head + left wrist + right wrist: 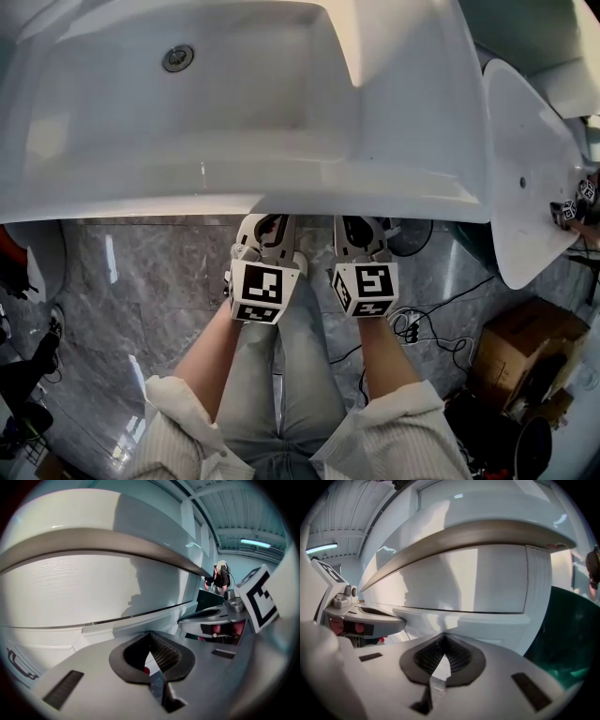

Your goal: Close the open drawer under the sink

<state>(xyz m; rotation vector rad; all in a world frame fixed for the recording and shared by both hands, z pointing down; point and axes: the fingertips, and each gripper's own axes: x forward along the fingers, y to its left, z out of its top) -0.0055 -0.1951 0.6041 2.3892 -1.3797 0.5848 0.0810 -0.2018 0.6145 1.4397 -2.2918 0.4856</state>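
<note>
I stand at the white sink (234,192), my forearms reaching down and forward so that the tips of both tools go under its front rim in the head view. My left hand-held gripper (151,635) has its jaws drawn together at the tips with nothing between them, and so has my right hand-held gripper (443,637), just beside it. Right ahead of both, below the basin's edge, is the white drawer (478,583) front with a thin horizontal seam; each pair of tips sits very close to it, though I cannot tell if they touch. Grey marbled floor (141,291) lies beneath me.
</note>
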